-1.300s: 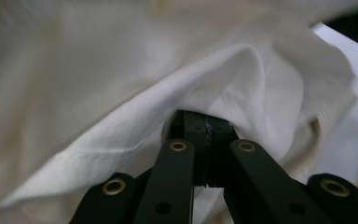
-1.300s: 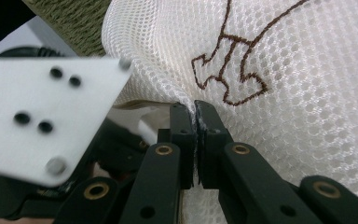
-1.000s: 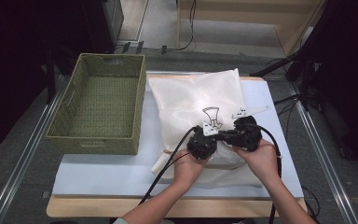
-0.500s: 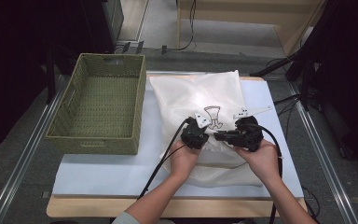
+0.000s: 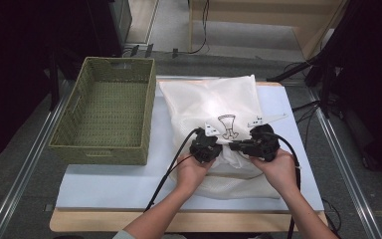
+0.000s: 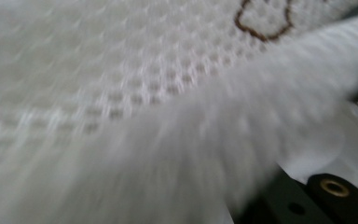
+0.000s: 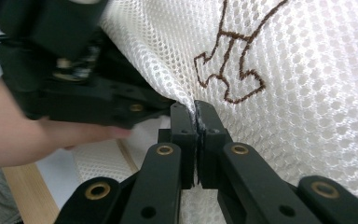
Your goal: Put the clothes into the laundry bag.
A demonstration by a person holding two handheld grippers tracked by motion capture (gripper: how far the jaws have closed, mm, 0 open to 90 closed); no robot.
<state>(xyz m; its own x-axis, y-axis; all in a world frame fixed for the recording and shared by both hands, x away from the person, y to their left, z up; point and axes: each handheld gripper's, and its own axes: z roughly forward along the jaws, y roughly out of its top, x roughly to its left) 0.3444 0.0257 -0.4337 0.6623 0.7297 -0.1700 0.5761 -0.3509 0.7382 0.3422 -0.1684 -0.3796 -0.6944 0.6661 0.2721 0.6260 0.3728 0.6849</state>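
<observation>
While clamped, both tongs (image 5: 229,148) pinch mesh bag (image 5: 214,99).

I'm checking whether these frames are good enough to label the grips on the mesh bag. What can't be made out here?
- Left gripper view: motion blur and a fold of the mesh bag against the lens hide where the left gripper's fingers sit.
- High view: both hands and gripper bodies cover the pinched fabric between left gripper and right gripper.
- High view: the basket has its near inner wall hidden.
- Right gripper view: the brown drawing is cut off by the top edge.
</observation>
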